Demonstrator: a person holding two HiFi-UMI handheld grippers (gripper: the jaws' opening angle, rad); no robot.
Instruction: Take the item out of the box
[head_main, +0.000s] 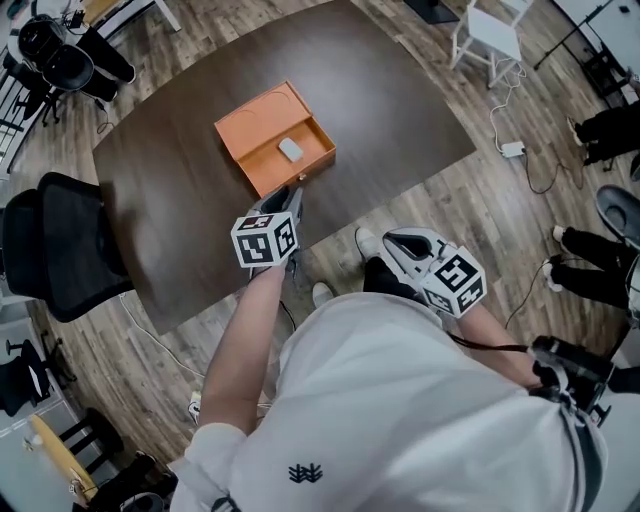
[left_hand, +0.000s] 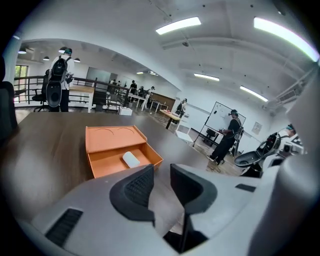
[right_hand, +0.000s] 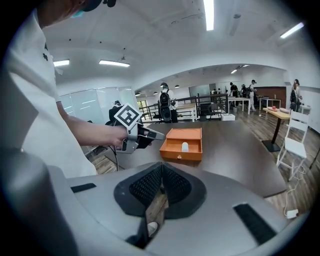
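Observation:
An orange box (head_main: 262, 115) lies on the dark brown table (head_main: 180, 190) with its drawer slid out. A small white rounded item (head_main: 290, 150) rests in the drawer. My left gripper (head_main: 290, 196) hovers over the table's near edge, just short of the box, pointing at it. In the left gripper view its jaws (left_hand: 161, 172) stand apart with nothing between them, and the box (left_hand: 112, 137) and item (left_hand: 131, 159) lie beyond. My right gripper (head_main: 392, 243) hangs off the table near the person's body; in its own view the jaws (right_hand: 161, 167) meet, empty. That view also shows the box (right_hand: 180, 155) and the left gripper (right_hand: 149, 134).
A black office chair (head_main: 60, 250) stands at the table's left edge. A white chair (head_main: 490, 35) is beyond the far right corner. A cable with a white adapter (head_main: 512, 150) lies on the wooden floor. People's legs (head_main: 595, 270) show at the right.

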